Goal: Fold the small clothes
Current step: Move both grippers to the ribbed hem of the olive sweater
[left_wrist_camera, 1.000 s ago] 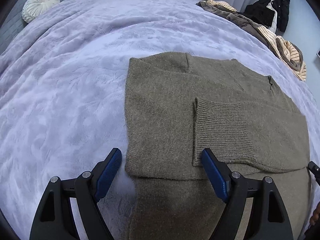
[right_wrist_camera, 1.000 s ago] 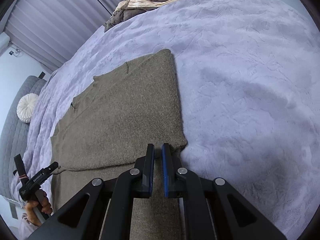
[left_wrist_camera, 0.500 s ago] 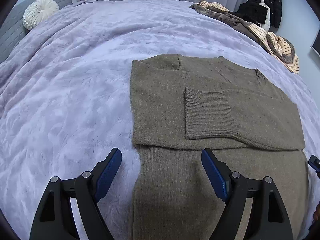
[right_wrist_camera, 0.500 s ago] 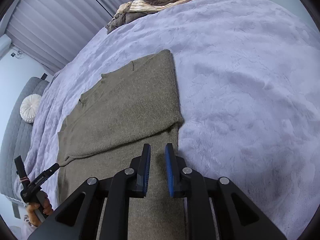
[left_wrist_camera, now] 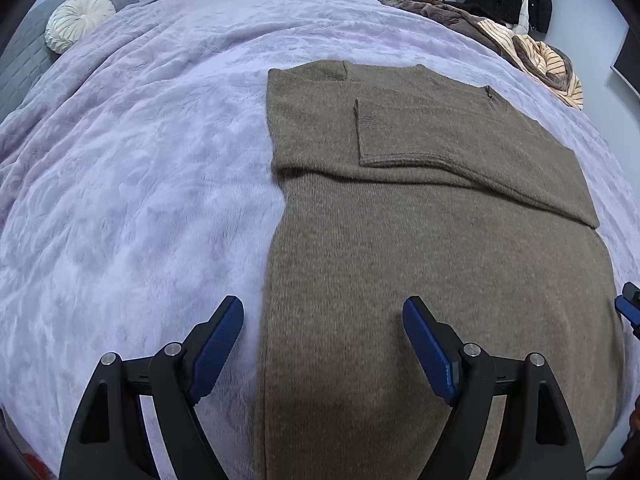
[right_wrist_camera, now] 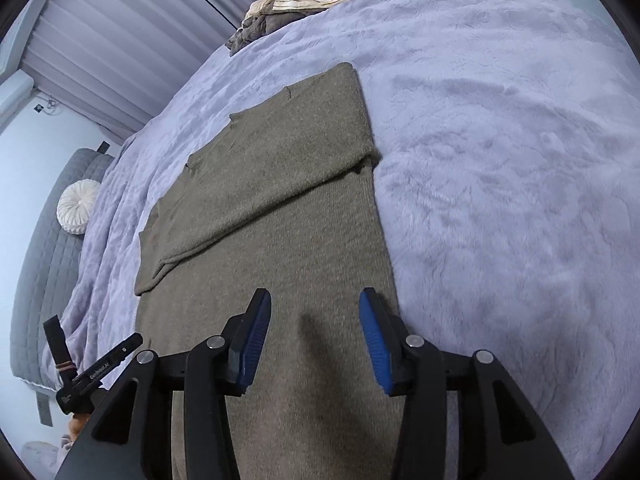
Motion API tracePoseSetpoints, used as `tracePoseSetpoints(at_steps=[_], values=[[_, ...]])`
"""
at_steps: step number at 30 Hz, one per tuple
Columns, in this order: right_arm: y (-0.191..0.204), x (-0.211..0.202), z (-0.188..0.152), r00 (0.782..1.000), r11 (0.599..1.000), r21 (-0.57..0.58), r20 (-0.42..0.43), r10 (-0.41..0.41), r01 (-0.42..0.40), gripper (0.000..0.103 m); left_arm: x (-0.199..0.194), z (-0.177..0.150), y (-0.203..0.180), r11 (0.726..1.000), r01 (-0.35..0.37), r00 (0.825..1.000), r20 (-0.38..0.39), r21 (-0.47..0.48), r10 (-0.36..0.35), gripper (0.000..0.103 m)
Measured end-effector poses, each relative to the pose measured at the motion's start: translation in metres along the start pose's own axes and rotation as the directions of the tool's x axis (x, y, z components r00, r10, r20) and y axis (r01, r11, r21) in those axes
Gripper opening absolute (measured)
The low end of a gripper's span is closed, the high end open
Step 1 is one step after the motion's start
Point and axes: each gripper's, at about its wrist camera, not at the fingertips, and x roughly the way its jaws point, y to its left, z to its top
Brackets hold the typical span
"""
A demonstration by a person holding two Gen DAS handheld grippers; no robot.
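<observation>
A: Right, item by item, left side first. What is entered for the left tool (left_wrist_camera: 323, 330)?

B: Left tool: jaws spread wide, nothing between them, poised over the near left edge of the sweater (left_wrist_camera: 420, 280). One blue pad (left_wrist_camera: 218, 346) is over the blanket (left_wrist_camera: 140, 200), the other over the knit.

A: And the sweater itself?

B: One olive-brown knit sweater, lying flat on the lavender blanket of the bed. Sleeves already laid across the chest; the ribbed cuff (left_wrist_camera: 376, 132) sits on top at the far end. Lower body runs toward the cameras, unfolded.

A: Right tool (right_wrist_camera: 316, 336)?

B: Jaws parted, less widely than the left, holding nothing, above the near right part of the sweater, close to its right edge.

A: Step in hand, by your reckoning?

B: Likely taking the hem, one corner per tool, to carry it up over the sleeves. Advice: pinch both layers at matching points, lift together and level, lay the hem square to the shoulder line, and avoid dragging the plush blanket along.

A: Containers?

B: None seen, so no contents to list. Loose items only: a round cream cushion (left_wrist_camera: 78, 26) at the far left, and a heap of striped and brown clothes (left_wrist_camera: 516, 40) at the far right edge of the bed
</observation>
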Motion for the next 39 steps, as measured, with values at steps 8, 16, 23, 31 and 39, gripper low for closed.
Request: tracePoseSetpoints(at_steps=[8, 16, 23, 31, 39], values=[[0.004, -0.020, -0.025, 1.000, 1.000, -0.018, 0.006, 0.017, -0.017, 0.050, -0.028, -0.037, 0.010, 1.000, 0.014, 0.998, 0.067, -0.012, -0.013, 0.103], [0.004, -0.047, -0.052, 0.997, 0.995, -0.065, 0.008, 0.075, -0.074, 0.067, -0.046, -0.079, 0.036, 0.997, 0.064, 0.998, 0.016, -0.036, -0.063, 0.103], [-0.026, -0.073, -0.086, 0.995, 0.992, -0.084, -0.031, 0.090, -0.092, 0.067, -0.047, -0.119, 0.055, 0.968, 0.234, 0.966, -0.089, -0.094, -0.243, 0.103], [-0.057, -0.082, -0.130, 0.951, 0.958, -0.019, -0.125, 0.283, -0.287, 0.067, -0.060, -0.143, 0.030, 0.909, 0.416, 0.897, -0.146, -0.039, -0.417, 0.103], [-0.052, -0.058, -0.162, 0.877, 0.901, 0.039, -0.218, 0.429, -0.431, 0.066, -0.063, -0.151, 0.010, 0.913, 0.407, 0.898, -0.173, -0.016, -0.404, 0.081]])
